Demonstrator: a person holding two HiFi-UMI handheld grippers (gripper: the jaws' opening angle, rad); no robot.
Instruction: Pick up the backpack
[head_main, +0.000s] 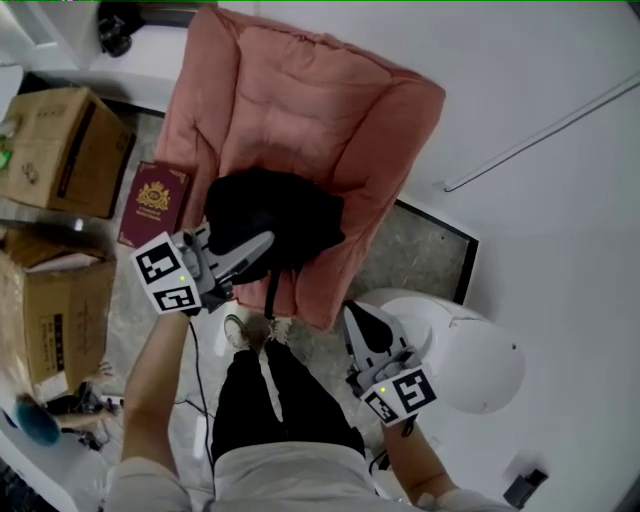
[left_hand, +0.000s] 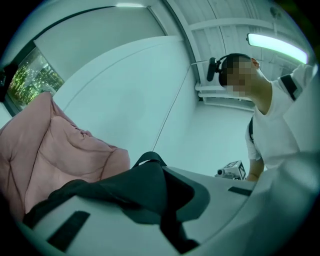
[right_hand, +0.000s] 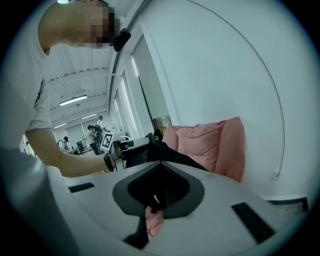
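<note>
The black backpack (head_main: 285, 212) hangs just above the seat of a pink armchair (head_main: 300, 100), one strap dangling over the seat's front edge. My left gripper (head_main: 262, 245) is shut on the bag's near side. In the left gripper view, black fabric (left_hand: 132, 187) bunches between the closed jaws of the left gripper (left_hand: 167, 215). My right gripper (head_main: 358, 312) hovers to the right of the chair, shut with nothing in it. The right gripper view looks past its closed jaws (right_hand: 152, 205) to the backpack (right_hand: 167, 151) and the left gripper (right_hand: 125, 150).
A dark red book (head_main: 153, 200) lies on the floor left of the chair. Cardboard boxes (head_main: 60, 145) (head_main: 50, 310) stand further left. A white round object (head_main: 475, 360) sits under my right gripper. The person's black-trousered legs (head_main: 270, 390) stand before the chair.
</note>
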